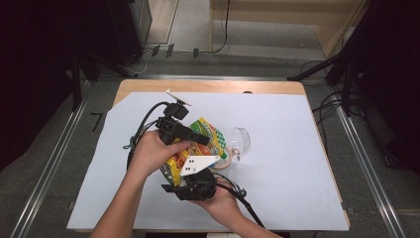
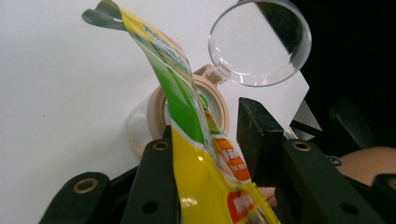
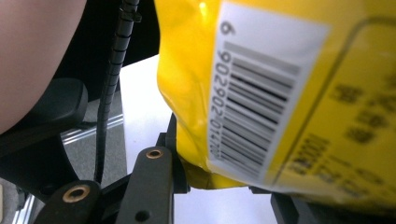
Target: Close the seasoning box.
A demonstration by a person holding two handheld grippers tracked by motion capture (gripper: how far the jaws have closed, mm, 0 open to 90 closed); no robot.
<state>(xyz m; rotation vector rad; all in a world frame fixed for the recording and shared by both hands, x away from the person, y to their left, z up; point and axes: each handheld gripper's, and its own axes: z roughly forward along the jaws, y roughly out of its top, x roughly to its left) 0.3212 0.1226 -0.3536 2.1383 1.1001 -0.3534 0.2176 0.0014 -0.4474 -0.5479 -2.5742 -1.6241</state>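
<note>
Yellow-and-green snack bag (image 1: 205, 144), held above the middle of the counter (image 1: 297, 163) between the two grippers, its opened top edge (image 2: 100, 11) curling up and away in the left gripper view; a barcode label (image 3: 254, 98) on its yellow back faces the right gripper view. Left gripper (image 2: 210, 140): one jaw lies against the bag's side, the other stands a little apart from the film, so whether it is pinching the bag or merely bracketing it I cannot tell. Right gripper (image 3: 215, 179): jaws at the bag's lower corner, clamped on the crimped bottom seam as far as the near jaw shows; the far jaw is mostly hidden behind the film. Just beyond the bag, a small clear container with a beige rim (image 2: 156, 109) sits on the counter, its clear hinged lid (image 2: 259, 42) swung fully open and standing beside the mouth; the bag's mouth hangs near and above that rim. Judged progress: container opened and bag lifted and brought to it, hence the preparatory steps look done; nothing can be made out inside the container, so tipping the contents in, setting the bag down and shutting the lid appear to remain.
</note>
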